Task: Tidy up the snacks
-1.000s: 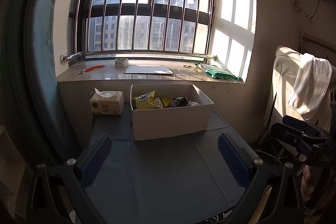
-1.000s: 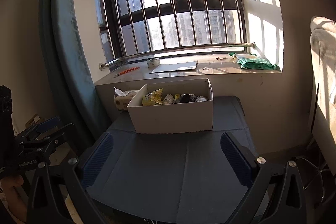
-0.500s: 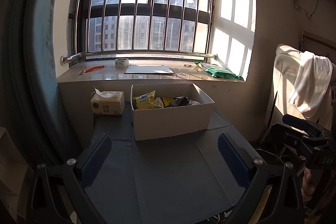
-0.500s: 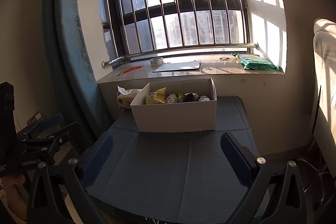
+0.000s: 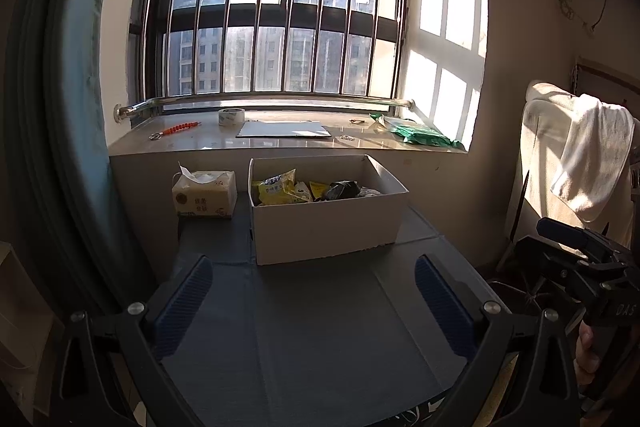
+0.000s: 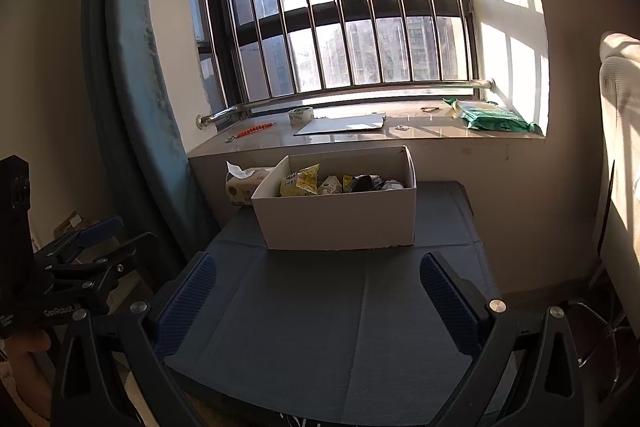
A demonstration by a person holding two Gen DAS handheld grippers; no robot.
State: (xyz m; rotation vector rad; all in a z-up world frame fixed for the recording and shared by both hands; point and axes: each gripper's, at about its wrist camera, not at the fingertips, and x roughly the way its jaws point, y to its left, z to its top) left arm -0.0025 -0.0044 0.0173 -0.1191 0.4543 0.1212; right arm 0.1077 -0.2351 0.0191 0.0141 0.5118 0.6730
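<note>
Left wrist view: left gripper (image 5: 312,303) spread apart, holding nothing, above the bare dark table (image 5: 320,339); snacks (image 5: 308,189) sit inside the white box (image 5: 326,227), tissue pack (image 5: 204,193) beside it.
Right wrist view: right gripper (image 6: 316,301) likewise apart and empty (nothing clamped).
Progress: all visible snacks lie in the box, none loose on the table; this fits packing finished or unpacking ahead.
</note>
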